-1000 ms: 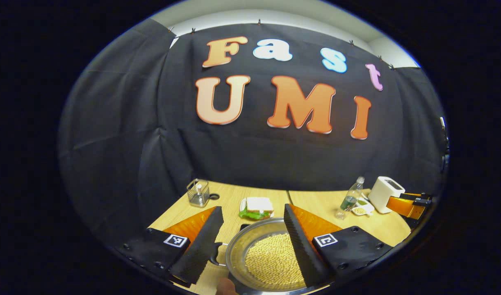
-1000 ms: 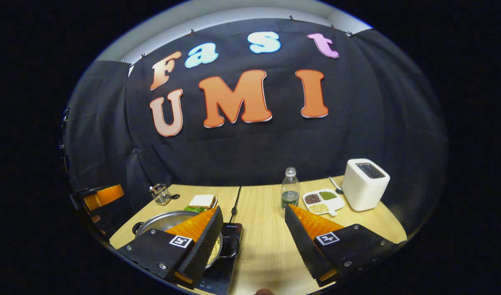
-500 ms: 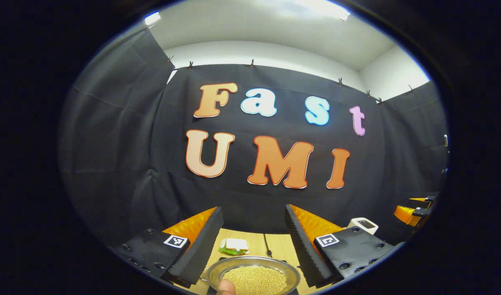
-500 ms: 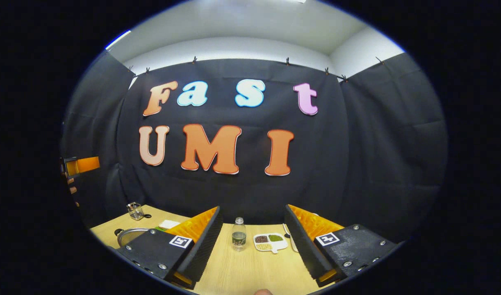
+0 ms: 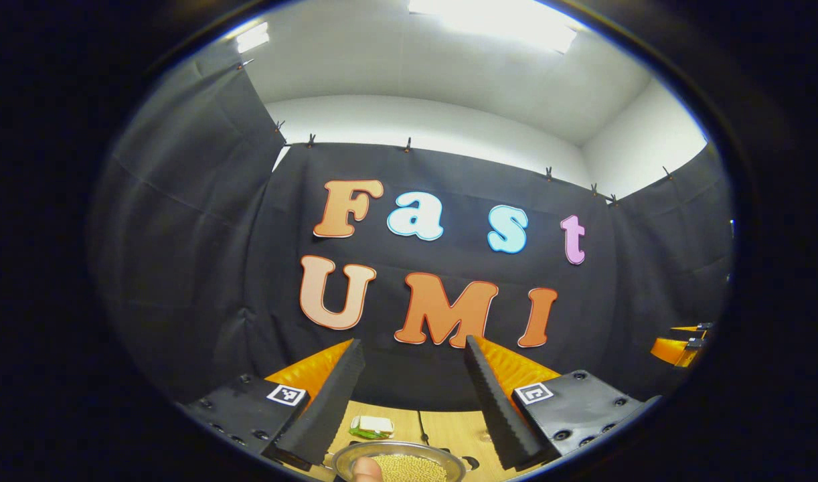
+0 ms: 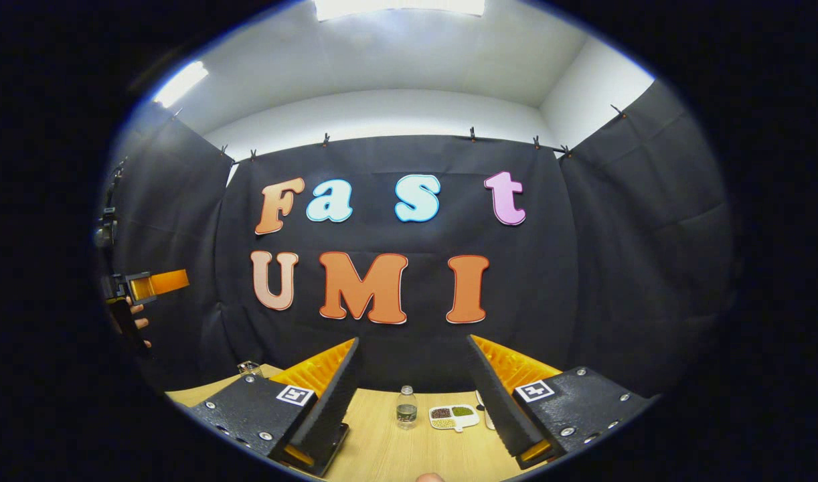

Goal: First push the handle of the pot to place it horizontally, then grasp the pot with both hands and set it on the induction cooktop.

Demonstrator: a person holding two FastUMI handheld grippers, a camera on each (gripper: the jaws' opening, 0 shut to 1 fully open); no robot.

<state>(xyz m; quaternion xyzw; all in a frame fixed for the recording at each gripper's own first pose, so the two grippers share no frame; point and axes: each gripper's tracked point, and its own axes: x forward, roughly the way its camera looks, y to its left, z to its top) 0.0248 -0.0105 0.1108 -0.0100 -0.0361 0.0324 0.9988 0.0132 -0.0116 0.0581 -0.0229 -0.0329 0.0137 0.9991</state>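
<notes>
Left gripper view: left gripper (image 5: pixel 409 402) raised and pitched up toward the booth wall and ceiling, fingers spread wide with nothing between them. Low between the fingers sits the pot (image 5: pixel 399 462), a round metal pan full of yellow grains, on the wooden table (image 5: pixel 442 428); whether the cooktop is under it cannot be told here. A fingertip (image 5: pixel 367 468) pokes in at the bottom edge in front of the pot. A sandwich (image 5: pixel 372 426) lies on the table just behind the pot. Far right edge shows part of the other gripper.

Right gripper view: right gripper (image 6: pixel 412 395) likewise held high and tilted up, fingers wide apart, gripping nothing. Between them, on the table: a water bottle (image 6: pixel 406 407) and a divided dish (image 6: pixel 454 416) of beans, near each other. A glass jar (image 6: pixel 250 367) peeks out at left. At far left the other gripper is held up in a hand (image 6: pixel 136 321).
</notes>
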